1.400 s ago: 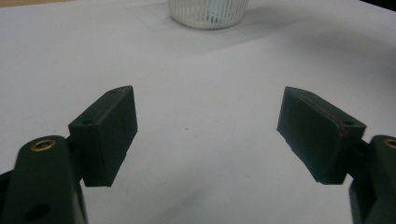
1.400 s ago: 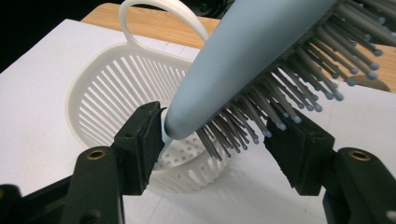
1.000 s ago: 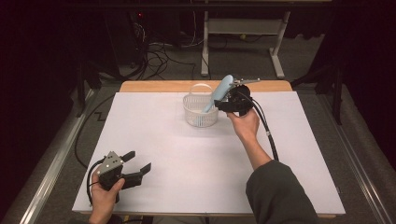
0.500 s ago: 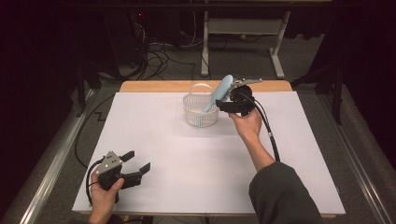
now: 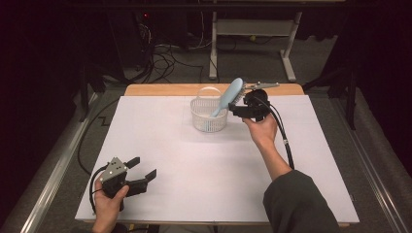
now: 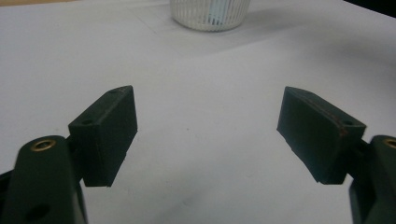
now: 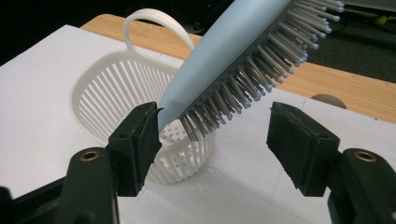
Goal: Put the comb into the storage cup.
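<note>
Brush [image 5: 227, 97], pale blue, upper centre of frame, handle down in white basket [image 5: 209, 116] on table [image 5: 204, 174], apparently loose between parted right gripper [image 7: 212, 135] jaws; left gripper [image 5: 141, 175] splayed, empty, lower left; risk: top-heavy brush tipping the light basket.

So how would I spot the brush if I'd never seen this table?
Look to the far middle of the white table, where a small white basket stands. The brush leans out of it, handle down inside: pale blue with bristles, the one coloured thing there, beside the open right gripper.
</note>
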